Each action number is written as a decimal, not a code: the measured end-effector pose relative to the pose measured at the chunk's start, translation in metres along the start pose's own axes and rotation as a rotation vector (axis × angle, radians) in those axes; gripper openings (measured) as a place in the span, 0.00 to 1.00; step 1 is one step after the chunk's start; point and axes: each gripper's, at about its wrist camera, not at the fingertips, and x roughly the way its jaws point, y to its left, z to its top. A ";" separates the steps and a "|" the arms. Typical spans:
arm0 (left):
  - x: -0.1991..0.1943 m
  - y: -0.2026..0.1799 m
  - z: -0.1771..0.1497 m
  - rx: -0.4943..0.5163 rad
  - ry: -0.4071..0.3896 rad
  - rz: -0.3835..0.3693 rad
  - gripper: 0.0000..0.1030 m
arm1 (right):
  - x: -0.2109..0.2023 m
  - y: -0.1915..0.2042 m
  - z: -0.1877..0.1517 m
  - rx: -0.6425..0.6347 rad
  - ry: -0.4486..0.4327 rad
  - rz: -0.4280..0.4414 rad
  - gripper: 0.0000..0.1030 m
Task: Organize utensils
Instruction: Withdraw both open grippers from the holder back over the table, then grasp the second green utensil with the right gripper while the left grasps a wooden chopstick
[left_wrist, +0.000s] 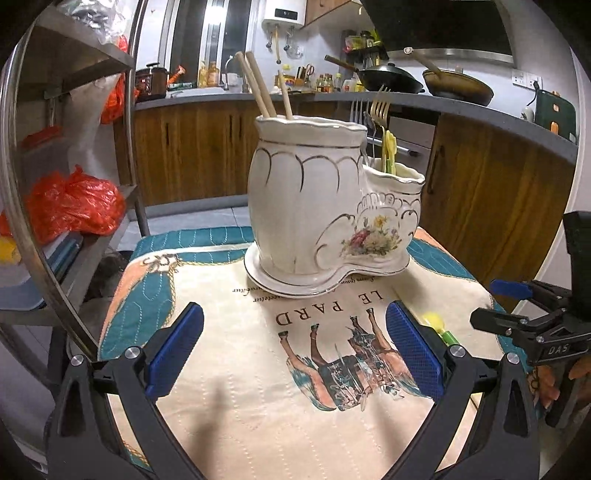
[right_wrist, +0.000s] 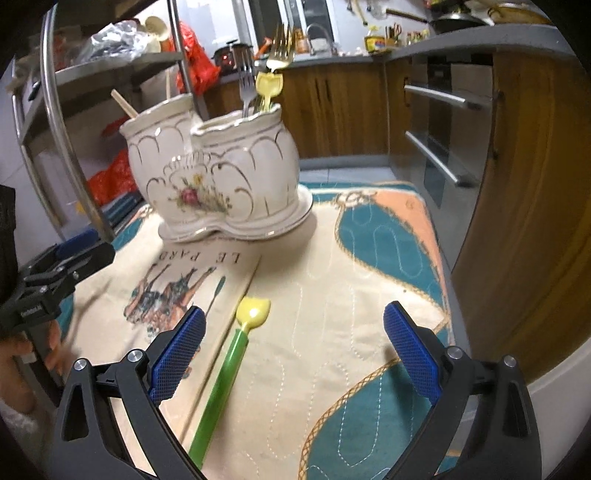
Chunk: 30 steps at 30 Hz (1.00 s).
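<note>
Green spoon (right_wrist: 226, 373) w/ yellow tip lies flat on the cloth (right_wrist: 332, 295), beside a chopstick (right_wrist: 225, 332), near its front edge. Holder (left_wrist: 317, 206) w/ forks and chopsticks stands toward the far edge. Right gripper (right_wrist: 293, 354) wide apart over the spoon, empty; left gripper (left_wrist: 293, 349) also apart, empty.

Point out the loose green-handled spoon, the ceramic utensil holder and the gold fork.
green-handled spoon (right_wrist: 221, 380): right wrist view, on its handle.
ceramic utensil holder (left_wrist: 295, 206): left wrist view, on the tall compartment's wall.
gold fork (right_wrist: 282, 48): right wrist view, on its tines.
</note>
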 end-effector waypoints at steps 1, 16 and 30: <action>0.001 0.001 0.000 -0.008 0.002 -0.006 0.94 | 0.001 0.001 0.000 -0.002 0.010 0.000 0.93; 0.006 -0.001 -0.001 -0.015 0.037 -0.050 0.94 | 0.010 0.027 -0.009 -0.108 0.100 -0.033 0.69; 0.005 -0.007 -0.004 0.010 0.030 -0.057 0.94 | 0.019 0.038 -0.009 -0.121 0.139 0.009 0.15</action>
